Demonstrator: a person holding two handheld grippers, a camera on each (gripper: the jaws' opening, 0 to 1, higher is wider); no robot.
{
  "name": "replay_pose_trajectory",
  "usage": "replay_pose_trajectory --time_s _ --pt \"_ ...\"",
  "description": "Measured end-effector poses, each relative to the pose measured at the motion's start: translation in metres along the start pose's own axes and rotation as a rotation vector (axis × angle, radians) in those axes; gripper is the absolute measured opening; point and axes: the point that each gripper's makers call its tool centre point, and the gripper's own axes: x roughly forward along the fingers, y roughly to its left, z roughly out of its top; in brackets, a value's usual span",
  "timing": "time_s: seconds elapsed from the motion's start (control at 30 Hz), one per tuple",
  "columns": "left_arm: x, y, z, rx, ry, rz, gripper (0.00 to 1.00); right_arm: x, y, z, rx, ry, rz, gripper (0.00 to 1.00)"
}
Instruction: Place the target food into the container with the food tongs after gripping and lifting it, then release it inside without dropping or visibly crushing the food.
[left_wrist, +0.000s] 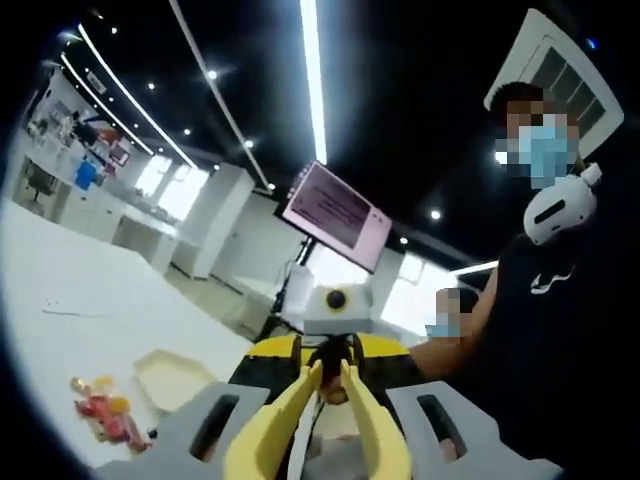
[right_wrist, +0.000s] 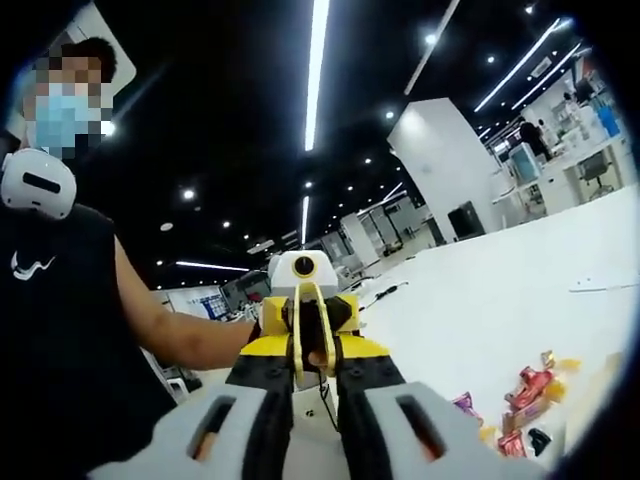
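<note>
The yellow tongs (left_wrist: 330, 420) are held closed between the left tool (left_wrist: 328, 440)'s jaws; the right tool (right_wrist: 318, 425)'s state cannot be told. Wrapped food (left_wrist: 105, 412) is left on the desk (left_wrist: 90, 300) beside the container (left_wrist: 175, 378); nothing is gripped yet.

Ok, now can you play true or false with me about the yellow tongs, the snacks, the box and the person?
1. The yellow tongs sit between the jaws of the left gripper. True.
2. The snacks are already inside the box. False: they lie on the white table, beside the box.
3. The screen glows green. False: it looks pinkish.
4. The person wears a black top. True.
5. The box has a lid on it. False: it is open on top.
</note>
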Motion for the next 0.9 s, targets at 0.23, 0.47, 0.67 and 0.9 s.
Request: replay_pose_trajectory --time_s 0.23,0.47,0.67,0.9 --pt "-0.006 0.002 0.003 0.012 -0.006 0.012 0.19 -0.009 -0.002 0.002 -0.017 0.006 -0.016 0.18" --pt "-0.005 -0.003 -0.002 0.010 0.015 -0.002 0.15 -0.011 0.000 0.003 -0.020 0.028 -0.019 0.05" --pt "-0.005 -0.003 -0.004 0.029 0.026 0.003 0.15 -0.012 0.001 0.011 0.015 -0.030 -0.010 0.02" --pt "-0.003 -0.003 -0.001 0.017 0.012 0.004 0.15 -0.011 0.002 0.015 0.015 -0.054 -0.013 0.01"
